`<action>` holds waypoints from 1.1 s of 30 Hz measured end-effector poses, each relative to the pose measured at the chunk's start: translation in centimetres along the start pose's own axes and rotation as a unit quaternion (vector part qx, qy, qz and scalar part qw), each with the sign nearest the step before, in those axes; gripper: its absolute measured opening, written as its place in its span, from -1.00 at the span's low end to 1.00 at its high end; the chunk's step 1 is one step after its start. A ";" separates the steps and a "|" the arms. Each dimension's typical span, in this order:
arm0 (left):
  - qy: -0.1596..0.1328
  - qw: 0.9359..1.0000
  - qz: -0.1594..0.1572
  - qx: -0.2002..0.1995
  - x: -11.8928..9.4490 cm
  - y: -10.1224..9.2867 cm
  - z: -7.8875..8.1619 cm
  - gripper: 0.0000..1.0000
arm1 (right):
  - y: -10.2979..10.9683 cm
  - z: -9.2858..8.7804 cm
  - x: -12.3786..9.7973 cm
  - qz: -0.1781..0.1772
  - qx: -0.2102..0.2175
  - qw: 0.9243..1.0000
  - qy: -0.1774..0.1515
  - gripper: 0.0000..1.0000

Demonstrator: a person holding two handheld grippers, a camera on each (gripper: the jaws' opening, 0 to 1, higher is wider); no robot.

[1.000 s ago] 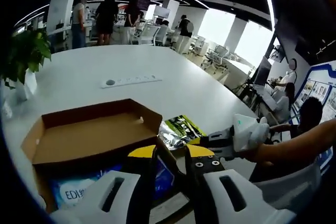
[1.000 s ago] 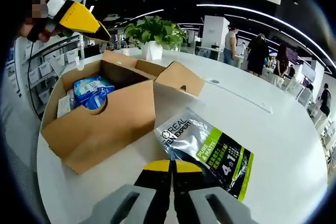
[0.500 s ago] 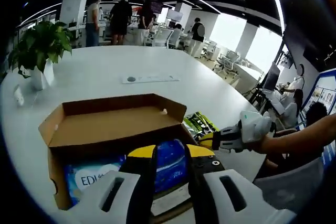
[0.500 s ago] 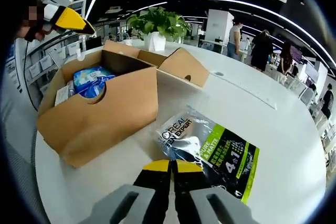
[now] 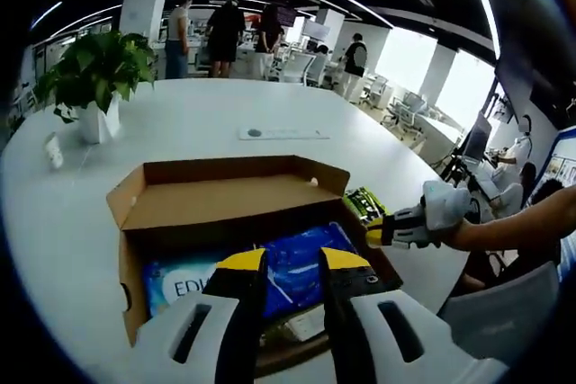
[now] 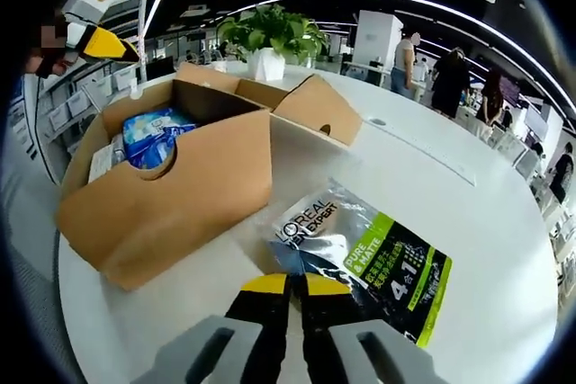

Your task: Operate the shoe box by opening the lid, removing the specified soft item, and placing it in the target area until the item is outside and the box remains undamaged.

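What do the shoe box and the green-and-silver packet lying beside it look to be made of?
Shoe box: plain brown cardboard, matte, with folded flaps, raw cut edges and a finger notch in the wall. Packet: seemingly thin plastic or foil film, glossy; its silver part crinkles and catches the ceiling light, with printed green and black panels.

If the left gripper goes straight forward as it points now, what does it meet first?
Most likely the blue packet lying in the open shoe box: the left gripper points down into it, though depth is unclear.
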State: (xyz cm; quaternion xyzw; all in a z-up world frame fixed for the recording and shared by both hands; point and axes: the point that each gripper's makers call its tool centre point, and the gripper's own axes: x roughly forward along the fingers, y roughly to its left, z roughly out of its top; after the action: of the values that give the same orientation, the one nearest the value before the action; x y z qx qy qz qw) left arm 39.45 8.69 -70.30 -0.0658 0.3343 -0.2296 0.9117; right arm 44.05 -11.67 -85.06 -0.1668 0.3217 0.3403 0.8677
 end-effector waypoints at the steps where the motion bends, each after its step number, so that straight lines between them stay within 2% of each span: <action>1: 0.000 1.000 0.003 0.000 -0.2 0.3 -0.1 -0.57 | 0.0 0.0 0.0 -0.001 -0.001 1.000 0.001 -1.00; 12: 0.000 1.000 0.021 0.003 -1.8 2.3 -0.9 -0.55 | 0.4 -0.1 -0.1 0.003 -0.008 1.000 0.011 -0.96; 33: 0.006 0.999 0.037 0.014 -2.9 4.5 -1.6 -0.54 | 0.6 -0.2 -0.3 0.003 -0.016 1.000 0.024 -0.91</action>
State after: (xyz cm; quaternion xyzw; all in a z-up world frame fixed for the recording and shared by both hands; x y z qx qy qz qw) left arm 38.18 14.03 -71.07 -0.0394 0.3386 -0.2009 0.9184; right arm 43.35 -11.47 -84.98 -0.1873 0.3374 0.3438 0.8561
